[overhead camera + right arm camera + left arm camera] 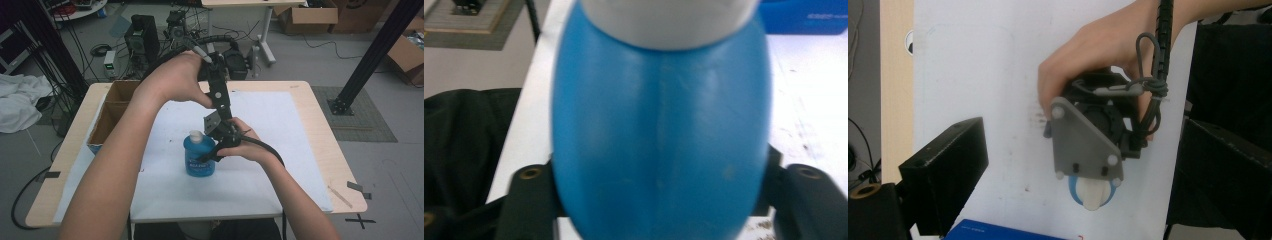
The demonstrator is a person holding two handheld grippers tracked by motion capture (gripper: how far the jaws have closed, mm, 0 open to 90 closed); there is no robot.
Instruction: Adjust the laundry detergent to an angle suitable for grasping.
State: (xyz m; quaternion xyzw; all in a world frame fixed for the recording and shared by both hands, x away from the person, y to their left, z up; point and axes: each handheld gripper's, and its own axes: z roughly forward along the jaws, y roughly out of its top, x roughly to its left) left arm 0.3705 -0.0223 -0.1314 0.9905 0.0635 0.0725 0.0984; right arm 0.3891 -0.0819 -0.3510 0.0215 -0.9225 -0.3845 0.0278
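A blue bottle (200, 155) with a white cap stands upright on the white sheet (280, 130) in the middle of the table. My right gripper (212, 152) comes at it from the right, low on its body. In the right gripper view the blue bottle (659, 135) sits between the jaws of my right gripper (659, 195), which press on both its sides. My left gripper (220, 117) hangs above, pointing down over the right hand. In the left gripper view my left gripper (1083, 170) has its jaws wide apart, and below them are the right gripper's grey plate (1083, 145) and the bottle's cap (1091, 192).
An open cardboard box (112, 112) sits at the table's left edge. A flat blue box (993, 231) lies on the sheet near the bottle. Behind the table are cables and electronics, and a black frame post (370, 55) stands at the right.
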